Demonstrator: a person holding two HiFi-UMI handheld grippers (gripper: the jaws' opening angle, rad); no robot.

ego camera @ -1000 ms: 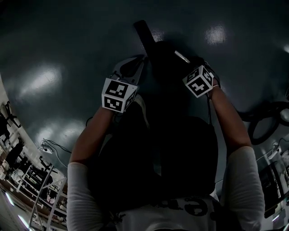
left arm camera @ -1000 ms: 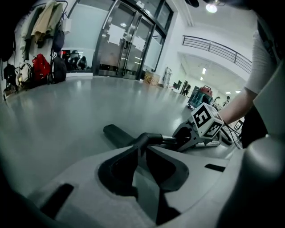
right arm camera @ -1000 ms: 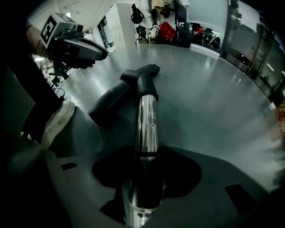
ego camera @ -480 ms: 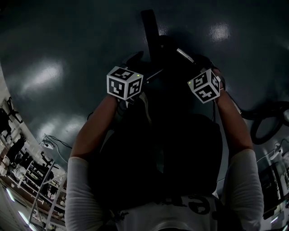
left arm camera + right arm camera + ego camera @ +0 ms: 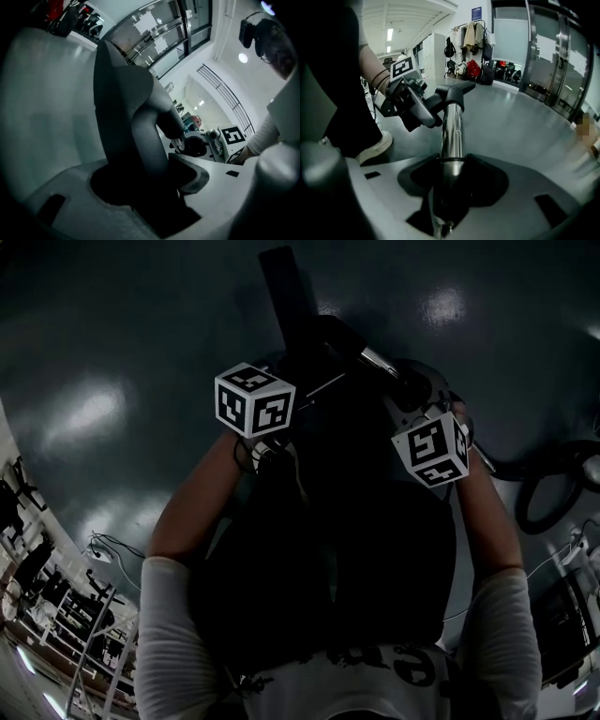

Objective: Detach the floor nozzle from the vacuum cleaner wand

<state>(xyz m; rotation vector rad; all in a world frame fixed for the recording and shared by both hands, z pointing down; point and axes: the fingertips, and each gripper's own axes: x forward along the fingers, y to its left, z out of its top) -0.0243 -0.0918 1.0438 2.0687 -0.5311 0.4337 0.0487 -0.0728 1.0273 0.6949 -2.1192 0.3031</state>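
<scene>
Chrome wand [image 5: 453, 131] clamped in right gripper [image 5: 449, 180] | left gripper [image 5: 157, 192] jaws just been closing, gripping grey floor nozzle [image 5: 129, 108] neck

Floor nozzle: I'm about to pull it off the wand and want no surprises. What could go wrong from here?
1. The left gripper has just been closing its jaws round the curved nozzle neck; that smooth bend may slip out under a pull.
2. The right gripper clamps the polished wand, which could slide or twist.
3. A freed floor nozzle might drop near the shoe.
</scene>
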